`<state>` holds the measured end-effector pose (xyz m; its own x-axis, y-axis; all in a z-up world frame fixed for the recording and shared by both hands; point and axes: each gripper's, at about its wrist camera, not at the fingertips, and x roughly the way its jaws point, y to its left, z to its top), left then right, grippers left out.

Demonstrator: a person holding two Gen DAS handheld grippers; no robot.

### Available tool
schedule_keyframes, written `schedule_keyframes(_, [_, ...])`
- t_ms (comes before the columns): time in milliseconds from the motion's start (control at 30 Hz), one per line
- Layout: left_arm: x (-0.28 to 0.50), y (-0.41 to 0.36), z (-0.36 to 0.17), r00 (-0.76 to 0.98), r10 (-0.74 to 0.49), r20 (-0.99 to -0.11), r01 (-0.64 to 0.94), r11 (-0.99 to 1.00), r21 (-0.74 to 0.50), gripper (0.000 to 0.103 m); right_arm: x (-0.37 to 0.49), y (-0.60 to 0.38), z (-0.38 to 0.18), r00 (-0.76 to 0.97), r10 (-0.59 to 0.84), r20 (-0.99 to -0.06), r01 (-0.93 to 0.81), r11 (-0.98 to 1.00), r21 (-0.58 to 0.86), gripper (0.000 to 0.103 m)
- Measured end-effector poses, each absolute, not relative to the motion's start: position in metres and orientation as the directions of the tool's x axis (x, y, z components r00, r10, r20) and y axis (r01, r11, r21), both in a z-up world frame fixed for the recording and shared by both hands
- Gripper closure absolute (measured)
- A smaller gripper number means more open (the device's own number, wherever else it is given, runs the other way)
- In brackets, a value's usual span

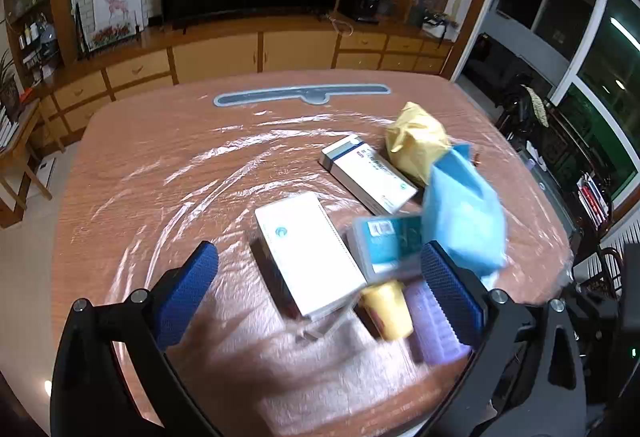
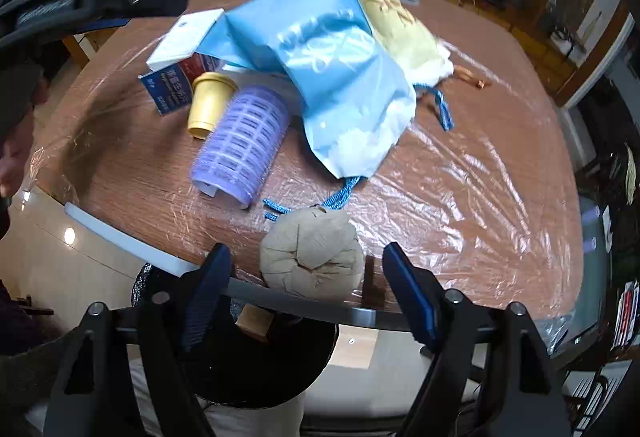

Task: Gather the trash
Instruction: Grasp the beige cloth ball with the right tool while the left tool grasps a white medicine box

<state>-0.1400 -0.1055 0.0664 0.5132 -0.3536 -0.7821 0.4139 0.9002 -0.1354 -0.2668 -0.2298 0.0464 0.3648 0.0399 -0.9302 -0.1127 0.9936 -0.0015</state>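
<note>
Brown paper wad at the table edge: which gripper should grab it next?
Right. The brown paper wad sits between the right gripper's open fingers, above the dark bin. The left gripper hangs open over the boxes.

Both claws same build: black plastic frames with triangular cutouts, silver round-head screws at the pivots. Left claw (image 1: 320, 269): fingers (image 1: 188, 289) faced with blue pads, knurled diamond texture. Right claw (image 2: 306, 285): same blue pads on the fingers (image 2: 412, 297), ribbed on the inner side, black backing. Seen from the right wrist view, the left unit shows a dark grey arm with one silver screw. Dark sleeve (image 2: 24, 369) visible at lower left edge.
</note>
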Motion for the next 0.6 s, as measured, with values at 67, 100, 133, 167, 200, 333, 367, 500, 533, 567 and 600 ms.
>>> schedule_keyframes(67, [-0.131, -0.109, 0.058, 0.5, -0.323, -0.804, 0.399, 0.909, -0.118, 0.002, -0.265, -0.232, 0.046, 0.352, 0.044, -0.935, -0.104, 0.995, 0.008, 0.031])
schedule_keyframes(100, [-0.129, -0.11, 0.056, 0.492, -0.317, -0.811, 0.395, 0.911, -0.116, 0.002, -0.262, -0.234, 0.045, 0.347, 0.044, -0.937, -0.1, 0.995, 0.01, 0.031])
schedule_keyframes(133, [-0.125, -0.112, 0.051, 0.481, -0.305, -0.822, 0.387, 0.915, -0.113, 0.002, -0.262, -0.235, 0.045, 0.343, 0.046, -0.938, -0.095, 0.995, 0.014, 0.031])
schedule_keyframes(167, [-0.122, -0.114, 0.048, 0.471, -0.298, -0.83, 0.384, 0.916, -0.111, 0.002, -0.261, -0.237, 0.045, 0.338, 0.05, -0.94, -0.092, 0.996, 0.02, 0.033])
schedule_keyframes(200, [-0.12, -0.114, 0.046, 0.466, -0.296, -0.834, 0.384, 0.917, -0.11, 0.002, -0.261, -0.237, 0.045, 0.335, 0.052, -0.941, -0.091, 0.996, 0.022, 0.034])
schedule_keyframes(333, [-0.119, -0.121, 0.04, 0.471, -0.272, -0.84, 0.391, 0.917, -0.078, 0.002, -0.258, -0.239, 0.044, 0.32, 0.057, -0.946, -0.083, 0.996, 0.032, 0.04])
schedule_keyframes(367, [-0.118, -0.122, 0.039, 0.466, -0.272, -0.842, 0.395, 0.916, -0.078, 0.004, -0.258, -0.241, 0.045, 0.317, 0.061, -0.947, -0.081, 0.996, 0.037, 0.042])
schedule_keyframes(500, [-0.111, -0.123, 0.034, 0.44, -0.279, -0.854, 0.404, 0.911, -0.089, 0.013, -0.254, -0.245, 0.045, 0.305, 0.081, -0.949, -0.074, 0.995, 0.061, 0.044])
schedule_keyframes(533, [-0.11, -0.123, 0.033, 0.44, -0.275, -0.855, 0.404, 0.911, -0.086, 0.015, -0.253, -0.245, 0.044, 0.301, 0.085, -0.95, -0.074, 0.995, 0.066, 0.046])
schedule_keyframes(567, [-0.11, -0.123, 0.032, 0.436, -0.274, -0.857, 0.407, 0.91, -0.084, 0.018, -0.252, -0.244, 0.043, 0.298, 0.088, -0.95, -0.075, 0.995, 0.068, 0.046])
schedule_keyframes(600, [-0.11, -0.123, 0.03, 0.432, -0.277, -0.858, 0.409, 0.908, -0.087, 0.02, -0.248, -0.243, 0.043, 0.297, 0.087, -0.951, -0.078, 0.995, 0.066, 0.046])
